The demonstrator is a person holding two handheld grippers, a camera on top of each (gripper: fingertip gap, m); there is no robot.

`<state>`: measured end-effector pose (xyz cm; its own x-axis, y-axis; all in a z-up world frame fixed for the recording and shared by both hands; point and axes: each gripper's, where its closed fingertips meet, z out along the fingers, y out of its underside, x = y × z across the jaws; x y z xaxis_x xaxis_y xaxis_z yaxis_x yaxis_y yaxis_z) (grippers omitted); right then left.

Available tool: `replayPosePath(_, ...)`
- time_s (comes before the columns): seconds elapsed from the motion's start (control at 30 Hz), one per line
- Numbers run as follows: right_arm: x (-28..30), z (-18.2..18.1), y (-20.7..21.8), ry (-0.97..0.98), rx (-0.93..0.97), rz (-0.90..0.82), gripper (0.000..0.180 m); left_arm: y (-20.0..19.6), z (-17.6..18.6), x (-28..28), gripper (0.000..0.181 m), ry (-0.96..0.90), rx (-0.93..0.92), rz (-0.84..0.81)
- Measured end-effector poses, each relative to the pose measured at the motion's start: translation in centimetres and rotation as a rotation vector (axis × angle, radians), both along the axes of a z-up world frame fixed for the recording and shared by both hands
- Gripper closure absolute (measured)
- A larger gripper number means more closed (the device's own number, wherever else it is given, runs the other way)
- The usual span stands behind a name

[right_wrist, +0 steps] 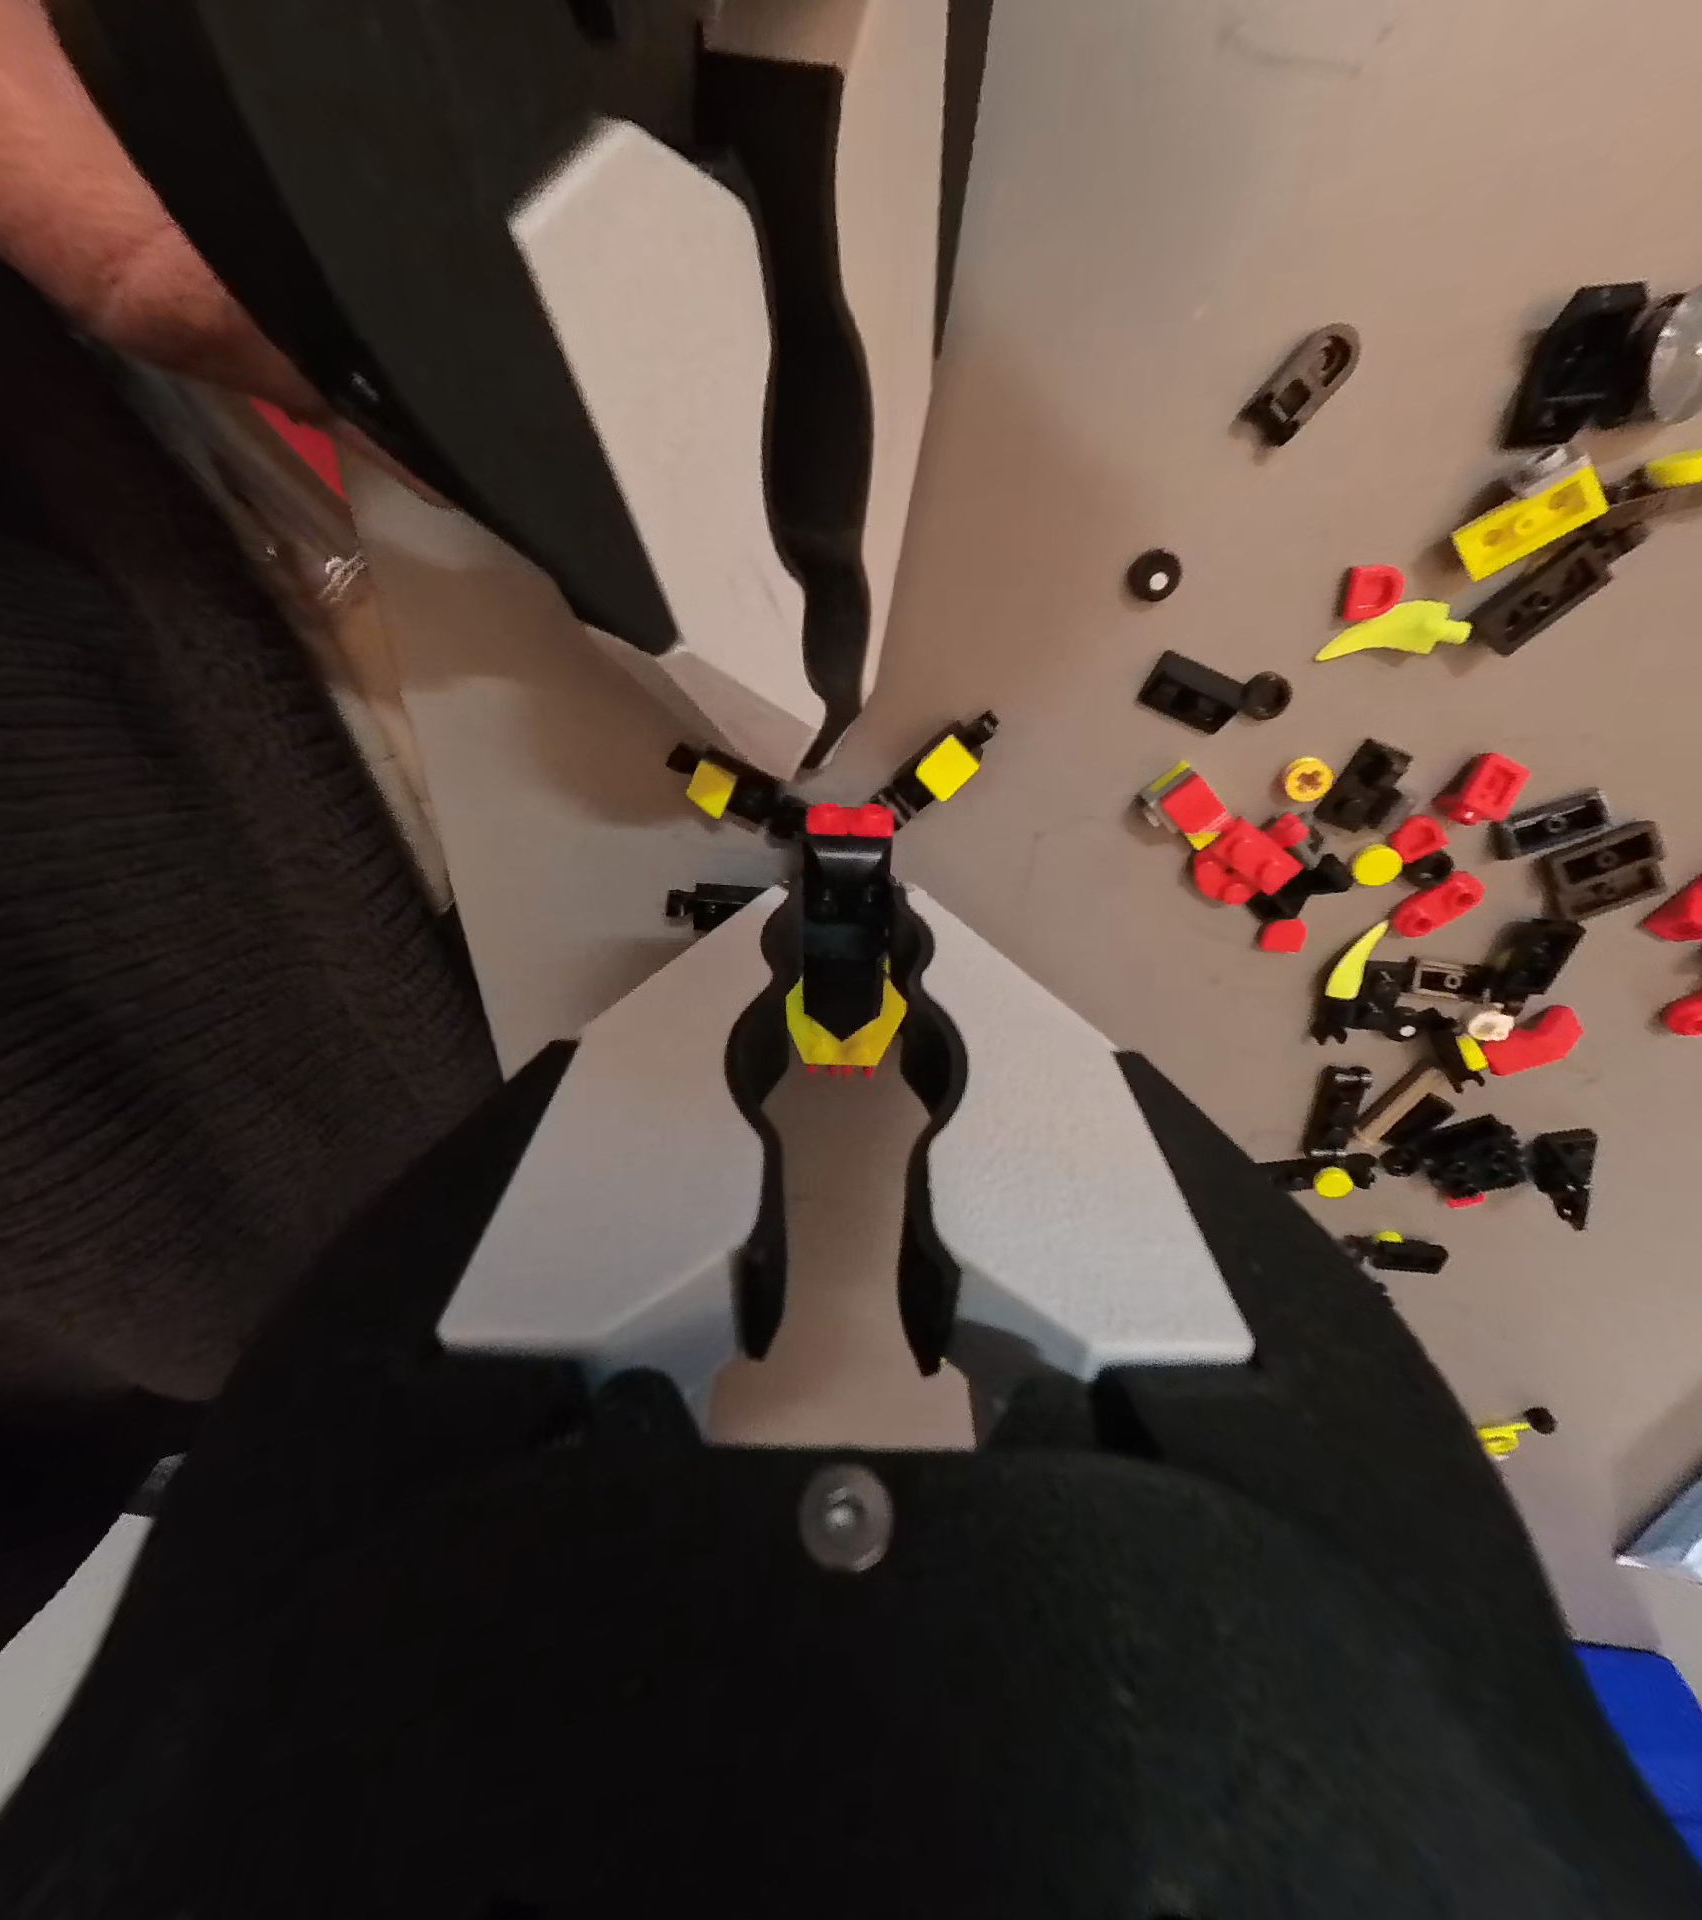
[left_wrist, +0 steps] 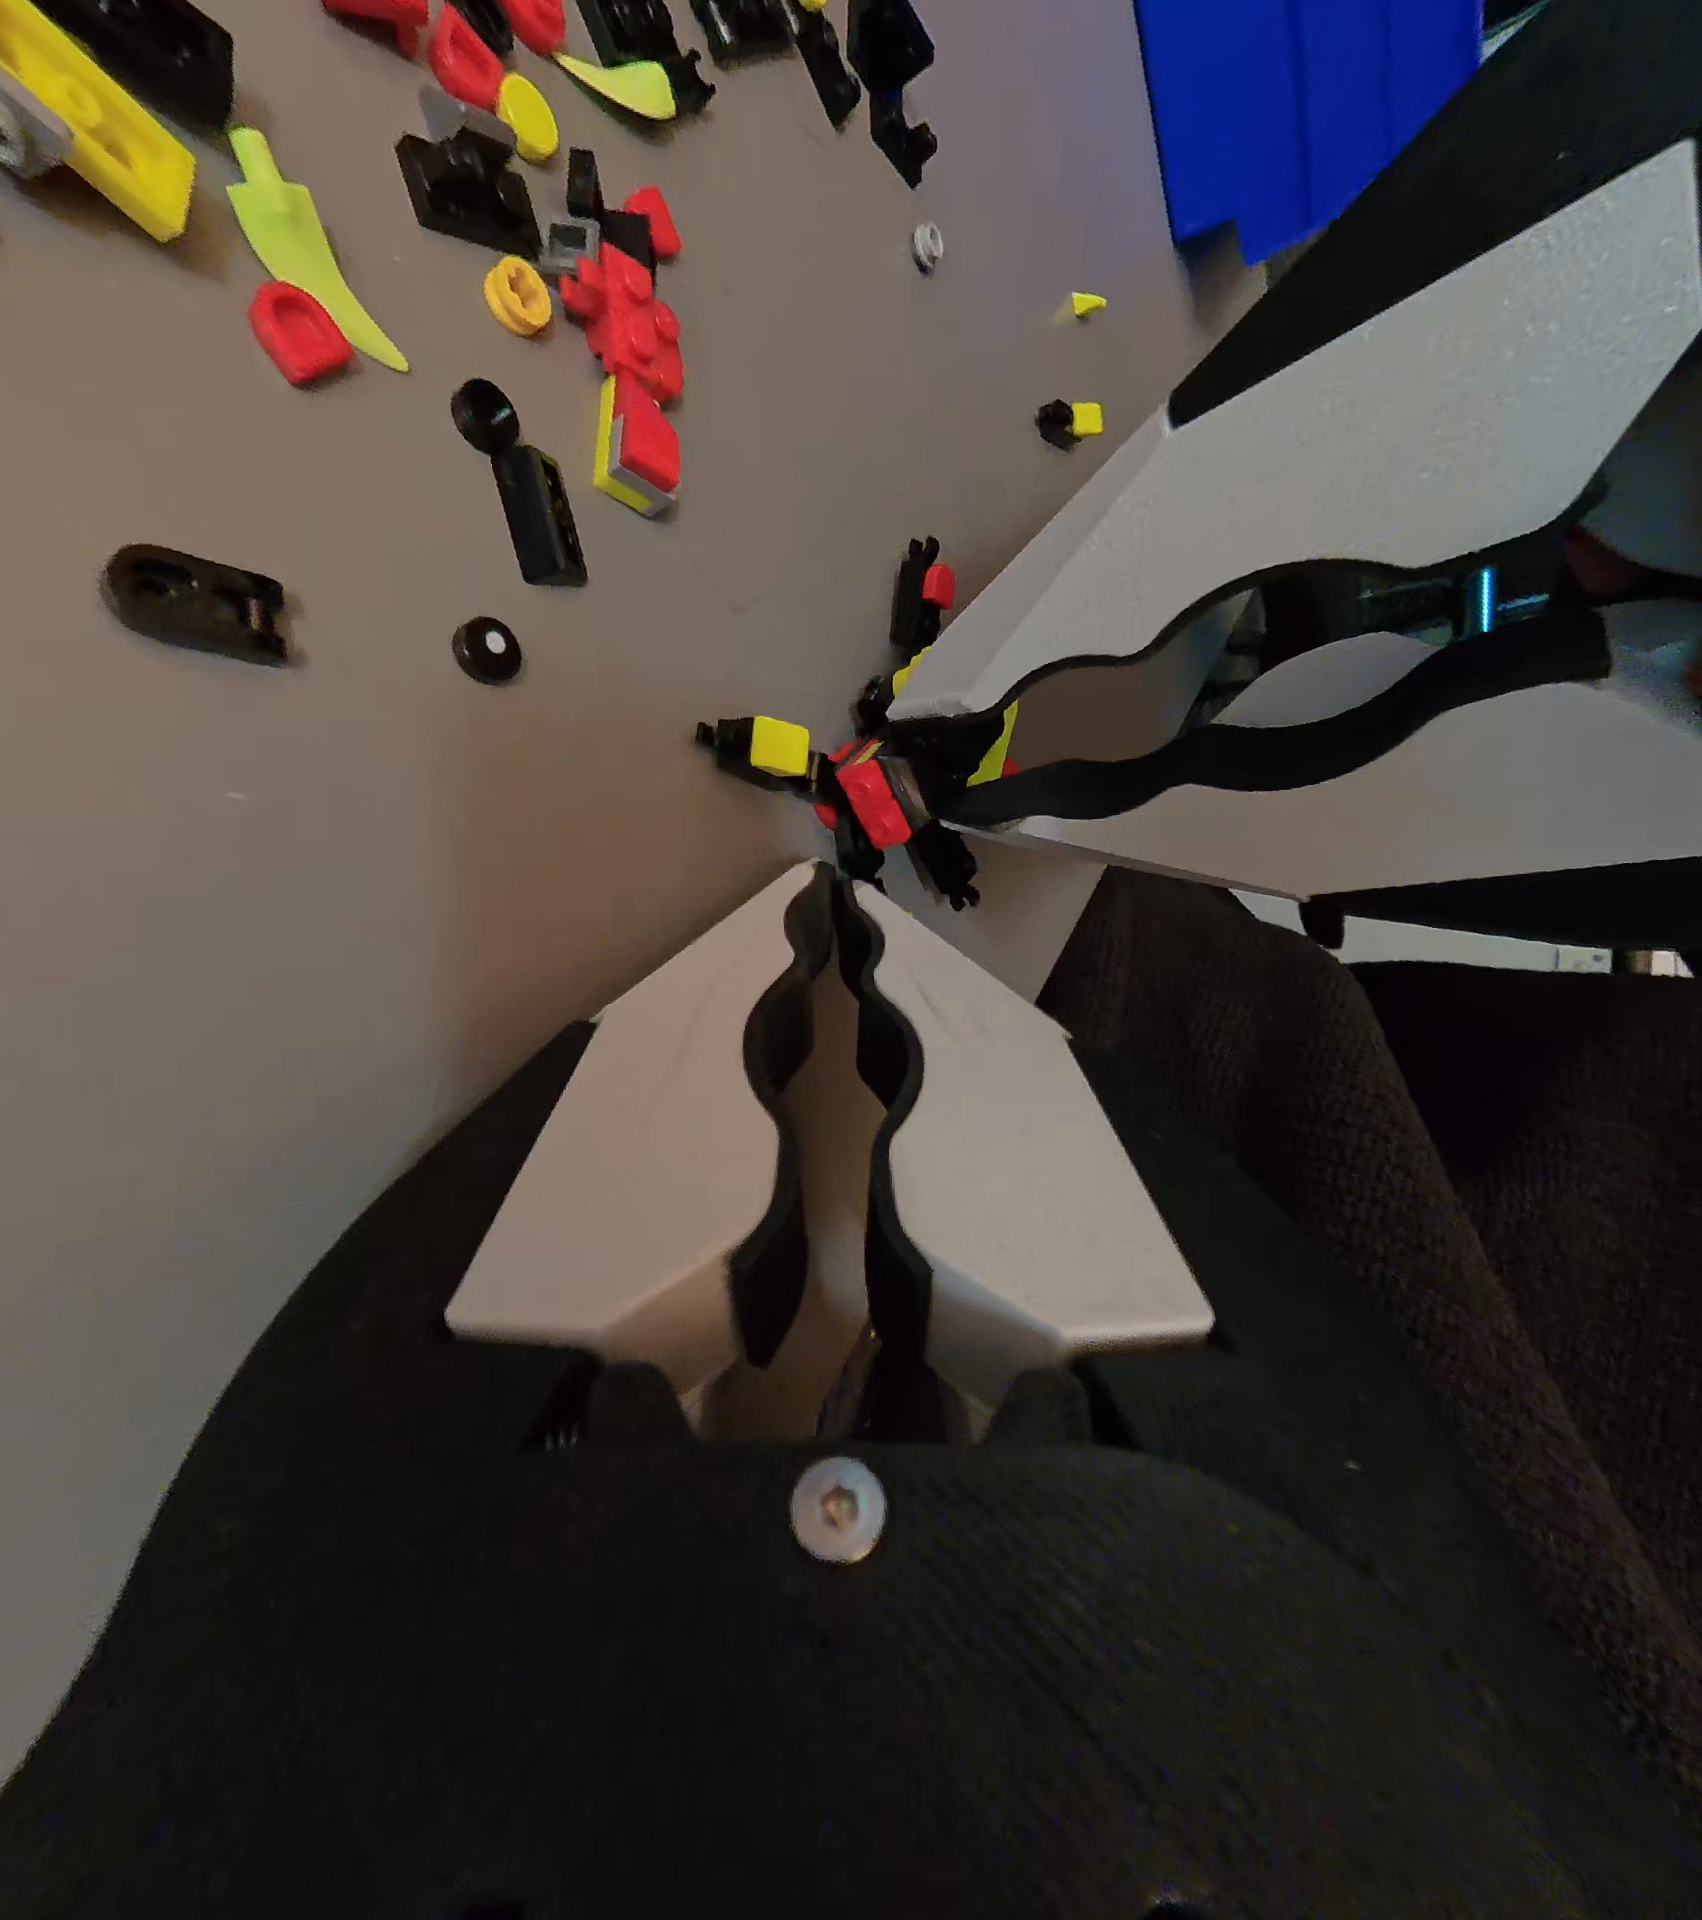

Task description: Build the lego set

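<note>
My right gripper (right_wrist: 845,914) is shut on a small lego model (right_wrist: 842,966) with a black body, a yellow rear and a red top. Two black arms with yellow blocks (right_wrist: 949,767) splay out from its front. In the left wrist view the right gripper (left_wrist: 930,769) comes in from the right with the model (left_wrist: 873,795) just above the grey table (left_wrist: 203,935). My left gripper (left_wrist: 831,878) is shut, its tips right at the model's black underside; I see nothing between them. In the right wrist view the left gripper (right_wrist: 824,746) points down between the two arms.
Loose red, yellow and black pieces lie scattered on the table (left_wrist: 634,332) (right_wrist: 1449,883), among them a black ball-joint piece (left_wrist: 525,488) and a black round tile (left_wrist: 486,649). A blue bin (left_wrist: 1304,114) stands at the far edge. A person's forearm (right_wrist: 99,208) is at the left. My two grippers' fingertips are within a few centimetres of each other.
</note>
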<state>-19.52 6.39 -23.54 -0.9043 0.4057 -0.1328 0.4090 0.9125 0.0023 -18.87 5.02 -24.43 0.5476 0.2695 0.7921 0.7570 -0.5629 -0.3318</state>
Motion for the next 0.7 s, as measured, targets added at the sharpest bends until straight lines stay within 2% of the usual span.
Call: replayPosePath(0.7,-0.28,-0.12,-0.60,0.012,0.021,0.025,0.166,0.15,-0.36,-0.48,0.181,-0.010,-0.009,0.011)
